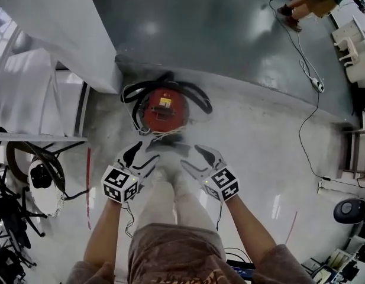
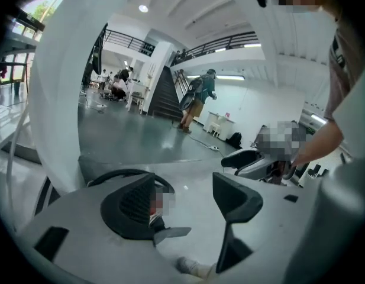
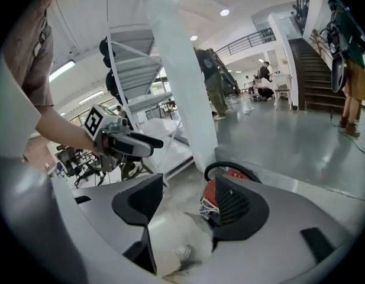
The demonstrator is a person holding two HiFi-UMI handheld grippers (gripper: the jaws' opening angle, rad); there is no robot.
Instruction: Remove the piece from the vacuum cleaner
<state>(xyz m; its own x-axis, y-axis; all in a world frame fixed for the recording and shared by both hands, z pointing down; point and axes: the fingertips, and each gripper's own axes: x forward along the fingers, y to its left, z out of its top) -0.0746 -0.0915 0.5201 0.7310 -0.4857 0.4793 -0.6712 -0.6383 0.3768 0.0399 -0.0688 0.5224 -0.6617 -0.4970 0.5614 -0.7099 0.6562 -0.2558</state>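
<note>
Grey floor (image 1: 259, 135), open hall; red vacuum cleaner (image 1: 163, 110) sits at frame centre. Left claw (image 1: 142, 154) and right claw (image 1: 195, 157) hover just below it, both apart and empty, probably readied to reach down.

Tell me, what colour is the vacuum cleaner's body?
The vacuum cleaner is red; the head view shows it best.

ahead: vacuum cleaner (image 1: 163, 110), ringed by black hose (image 1: 200, 97)
left: white column (image 1: 58, 28) just beside it
right: open floor (image 1: 259, 158); cable (image 1: 300, 134) well apart
near side: legs (image 1: 170, 197) in the way
</note>
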